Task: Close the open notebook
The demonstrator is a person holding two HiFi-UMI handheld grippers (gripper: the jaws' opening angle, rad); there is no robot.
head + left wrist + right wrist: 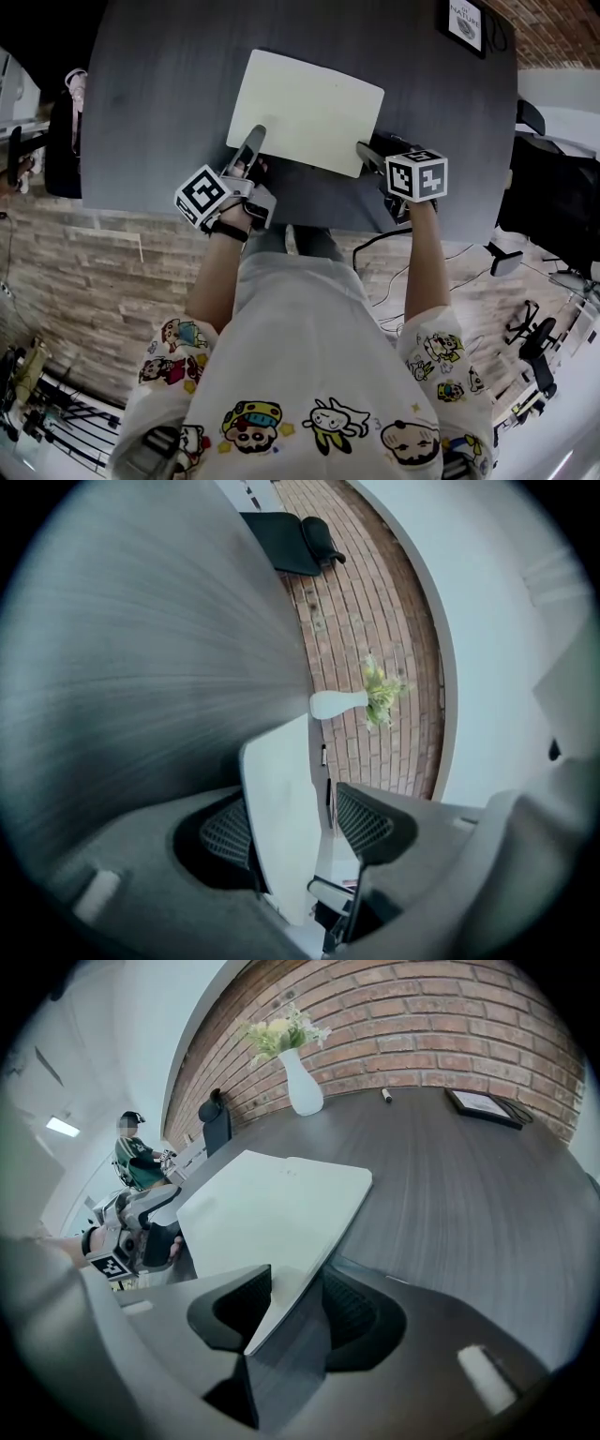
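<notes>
A white notebook (305, 111) lies on the dark grey table (169, 94), showing one plain white face. My left gripper (255, 141) is at its near left corner and my right gripper (367, 150) at its near right corner. In the left gripper view the white cover (281, 799) stands between the jaws of the left gripper (295, 827), against one pad with a gap to the other. In the right gripper view a corner of the notebook (272, 1208) reaches in between the wide-apart jaws of the right gripper (295, 1309), and the pads do not press on it.
A white vase with flowers (302, 1087) and a pen (386, 1095) stand at the table's far side by the brick wall. A framed picture (466, 23) lies at the far right corner. Black office chairs (548, 202) stand beside the table. A person (136, 1157) sits far off.
</notes>
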